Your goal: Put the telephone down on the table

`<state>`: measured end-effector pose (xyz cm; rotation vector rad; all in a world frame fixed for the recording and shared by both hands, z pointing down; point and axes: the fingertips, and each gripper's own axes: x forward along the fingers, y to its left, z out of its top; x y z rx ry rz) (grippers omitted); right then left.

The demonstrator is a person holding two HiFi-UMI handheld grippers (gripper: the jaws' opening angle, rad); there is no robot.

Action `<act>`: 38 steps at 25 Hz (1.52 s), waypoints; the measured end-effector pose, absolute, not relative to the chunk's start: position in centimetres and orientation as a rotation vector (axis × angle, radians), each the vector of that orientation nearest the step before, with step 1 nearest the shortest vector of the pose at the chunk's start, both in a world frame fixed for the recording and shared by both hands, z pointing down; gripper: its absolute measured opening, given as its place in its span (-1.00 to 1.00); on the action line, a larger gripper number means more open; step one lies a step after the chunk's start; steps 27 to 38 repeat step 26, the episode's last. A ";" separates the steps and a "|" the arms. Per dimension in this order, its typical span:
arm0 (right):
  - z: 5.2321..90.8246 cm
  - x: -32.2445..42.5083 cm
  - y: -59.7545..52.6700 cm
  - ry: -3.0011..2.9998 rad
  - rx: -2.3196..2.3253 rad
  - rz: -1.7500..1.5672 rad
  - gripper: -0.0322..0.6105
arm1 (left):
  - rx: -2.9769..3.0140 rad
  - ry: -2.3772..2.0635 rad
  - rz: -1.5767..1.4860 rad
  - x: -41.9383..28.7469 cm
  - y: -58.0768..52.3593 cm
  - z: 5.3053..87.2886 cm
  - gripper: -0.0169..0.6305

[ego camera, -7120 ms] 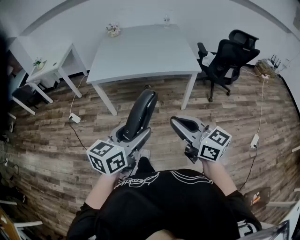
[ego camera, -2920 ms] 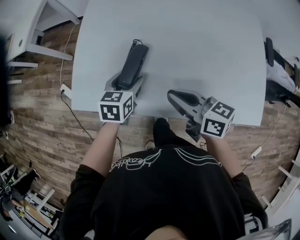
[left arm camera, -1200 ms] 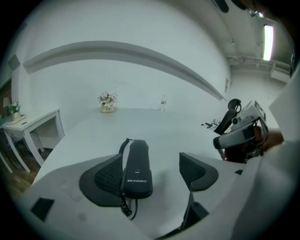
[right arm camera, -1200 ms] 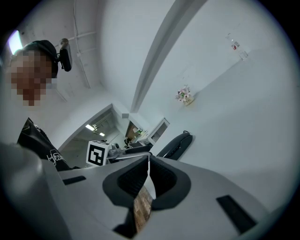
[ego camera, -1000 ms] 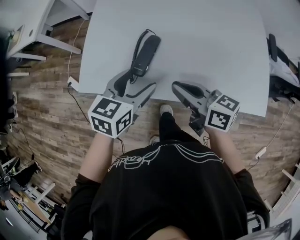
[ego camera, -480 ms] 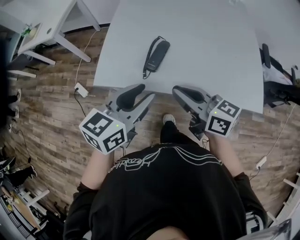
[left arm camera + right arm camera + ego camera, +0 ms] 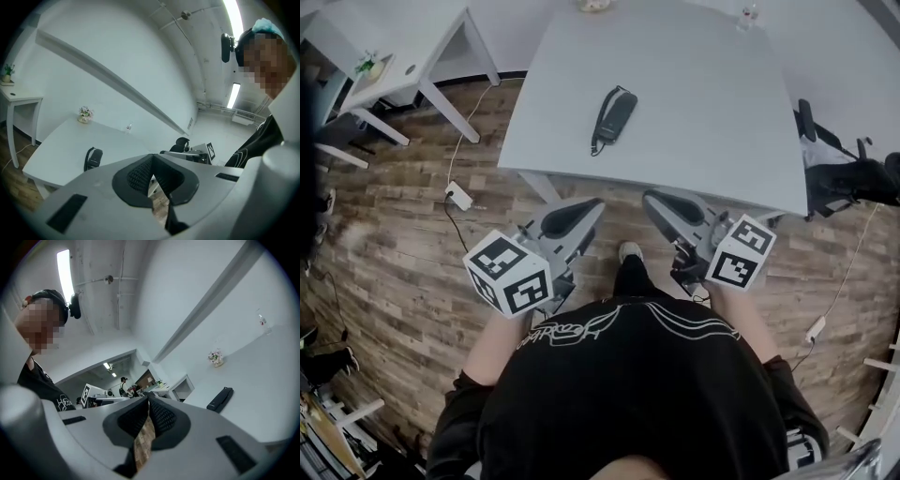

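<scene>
The telephone (image 7: 614,114) lies flat on the white counter (image 7: 712,122), well ahead of our jaws, so the put-down looks done. We've got the left gripper (image 7: 592,206) and right gripper (image 7: 652,199) both pressed together and empty above the plank floor (image 7: 403,253). Next we'd simply hold clear. There's an office chair (image 7: 848,178) beyond the right jaws.

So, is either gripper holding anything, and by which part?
Nothing is held: left gripper and right gripper are shut, empty; telephone lies on the table.
</scene>
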<state>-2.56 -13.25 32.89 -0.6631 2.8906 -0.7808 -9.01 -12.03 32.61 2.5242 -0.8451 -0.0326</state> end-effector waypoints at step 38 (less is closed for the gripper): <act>32.2 -3.7 -6.5 2.921 -0.732 -0.720 -0.78 | 2.583 -0.829 -0.094 -10.0 -6.9 31.7 -0.92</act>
